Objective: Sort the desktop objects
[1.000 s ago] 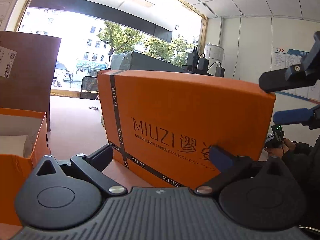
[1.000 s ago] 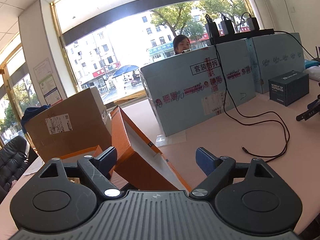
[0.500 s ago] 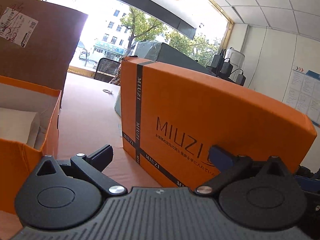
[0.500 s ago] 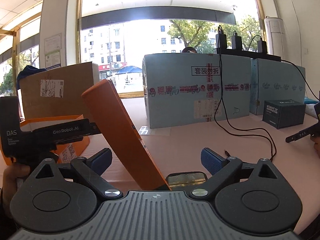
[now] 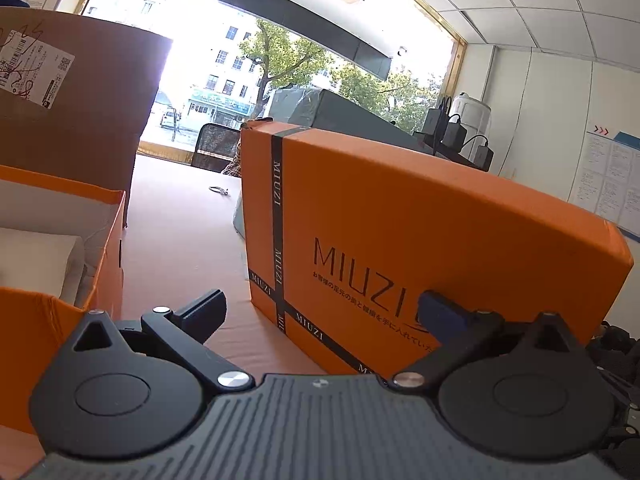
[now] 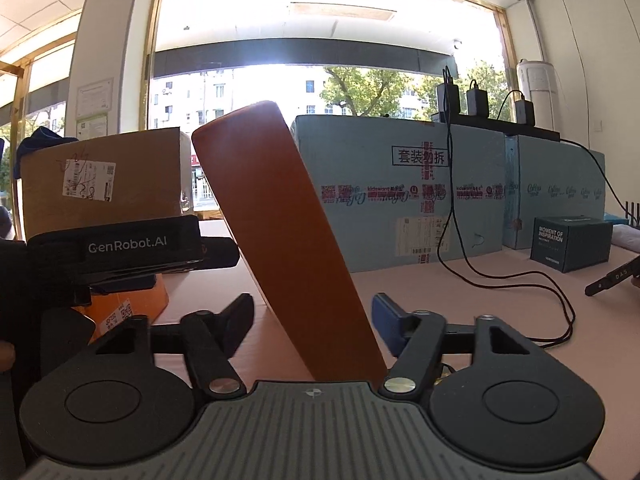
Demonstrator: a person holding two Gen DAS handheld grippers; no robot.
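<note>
Left wrist: my left gripper (image 5: 322, 312), fingers spread and holding nothing, faces the orange lid (image 5: 420, 248), smooth printed card with black bands, propped on edge on the pink table (image 5: 180, 240), probably so its rim can be grasped. The open box (image 5: 108, 240), orange card with white padding inside, sits at left, well apart. Right wrist: my right gripper (image 6: 312, 320) is spread, the lid's edge (image 6: 288, 248) rising tilted between the fingers, neither visibly touching it. A brown carton (image 6: 104, 176) stands behind.
</note>
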